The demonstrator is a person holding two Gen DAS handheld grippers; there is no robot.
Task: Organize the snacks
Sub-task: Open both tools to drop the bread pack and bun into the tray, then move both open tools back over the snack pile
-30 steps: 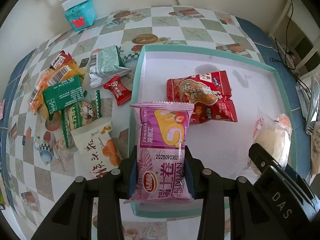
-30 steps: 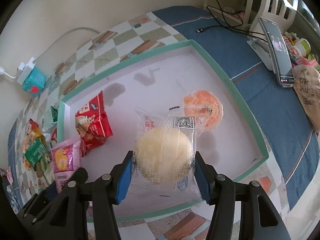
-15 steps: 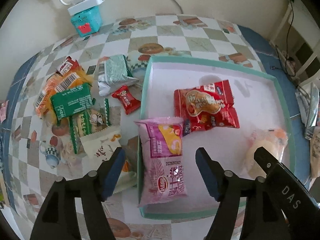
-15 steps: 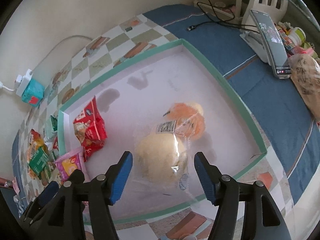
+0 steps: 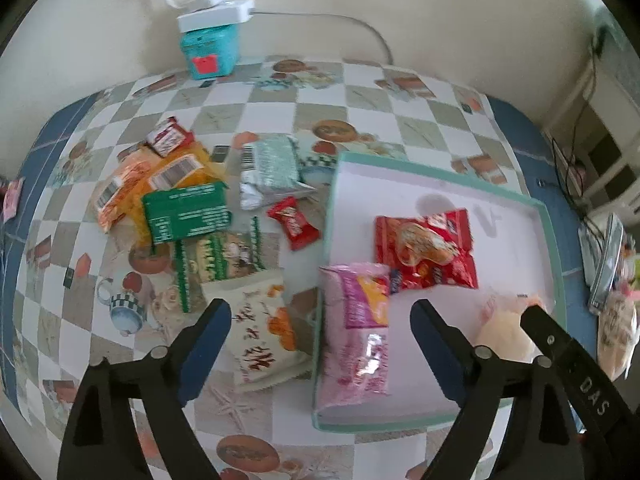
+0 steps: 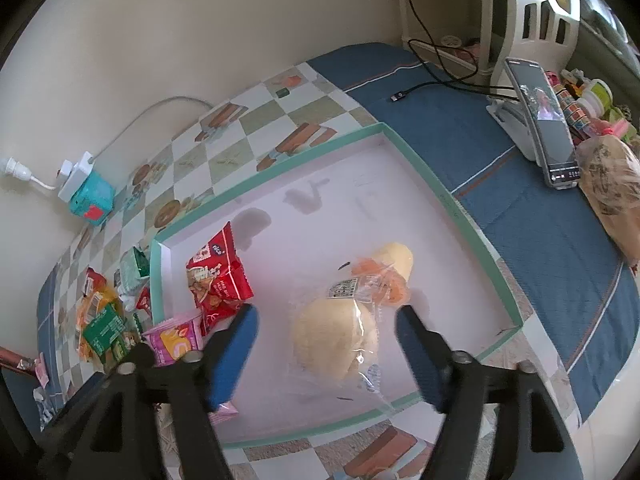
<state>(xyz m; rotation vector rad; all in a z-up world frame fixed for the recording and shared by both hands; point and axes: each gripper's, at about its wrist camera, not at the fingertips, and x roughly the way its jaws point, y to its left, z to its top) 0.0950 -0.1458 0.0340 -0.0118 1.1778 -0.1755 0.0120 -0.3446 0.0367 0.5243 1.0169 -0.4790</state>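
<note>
A shallow box with a teal rim [image 5: 554, 248] [image 6: 460, 216] holds a red snack pack [image 5: 426, 252] [image 6: 218, 276], a pink snack pack [image 5: 358, 332] [image 6: 176, 340] at its left wall, and a clear bag of pale buns [image 6: 340, 336] [image 5: 502, 332]. My left gripper [image 5: 320, 320] is open and empty, raised over the pink pack and the box's left wall. My right gripper [image 6: 326, 332] is open and empty above the bun bag. Several loose snacks lie left of the box: a green pack [image 5: 186, 212], an orange pack [image 5: 132, 184], a silver-green pack [image 5: 270, 168], a small red candy [image 5: 294, 222] and a white pack [image 5: 264, 336].
A teal box with a white power strip [image 5: 210, 40] [image 6: 88, 192] stands by the wall. A phone on a stand [image 6: 544, 120], a cable [image 6: 436, 76] and a brown bag [image 6: 612, 196] lie on the blue cloth to the right.
Both grippers opened and let go: the pink pack and the bun bag now lie in the box. Both grippers have drawn back and up; the left view has shifted left.
</note>
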